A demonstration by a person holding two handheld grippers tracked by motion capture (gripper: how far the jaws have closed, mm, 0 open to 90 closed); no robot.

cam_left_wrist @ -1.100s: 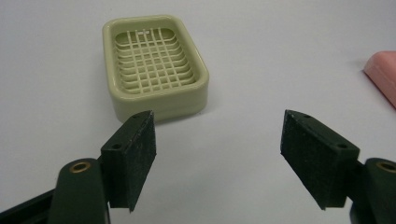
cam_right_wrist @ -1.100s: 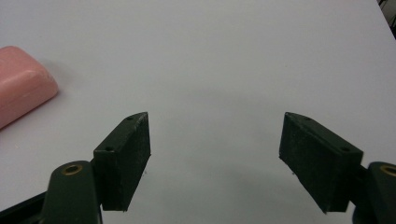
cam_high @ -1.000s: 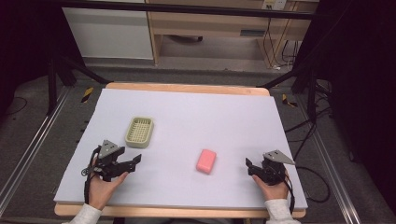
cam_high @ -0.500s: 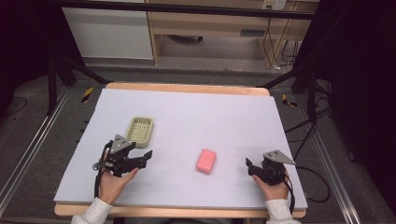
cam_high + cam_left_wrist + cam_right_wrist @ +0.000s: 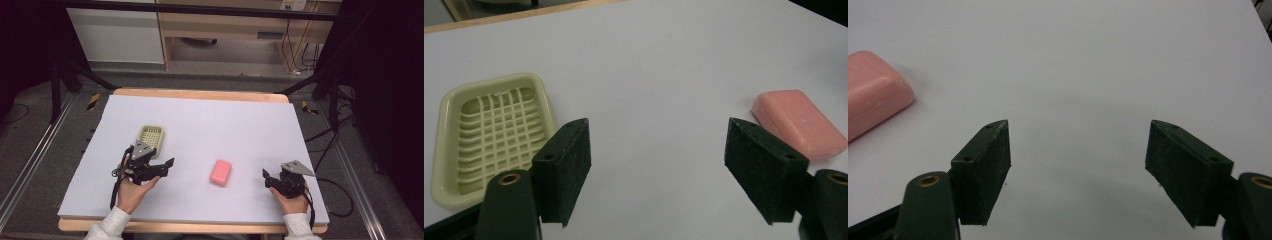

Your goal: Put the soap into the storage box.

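Soap (image 5: 220, 172) lay flat on the white table (image 5: 240, 120), the landmark here. Left of the pink bar sat the pale dish (image 5: 151, 138); the left gripper (image 5: 165, 167) hovered beside that dish, jaws apart and empty. Right of the soap, the right gripper (image 5: 266, 178) rested, jaws spread though just narrowing, nothing between them.

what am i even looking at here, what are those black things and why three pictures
A person sits at a table holding a hand-worked tool in each hand: the left gripper and the right gripper. The high view looks down from above. The other two pictures come from small cameras riding on each gripper, so the black blocks at the bottom are its own jaws. On the table lie a pink soap bar and a pale yellow soap dish. Both pairs of jaws stand open, with nothing held.
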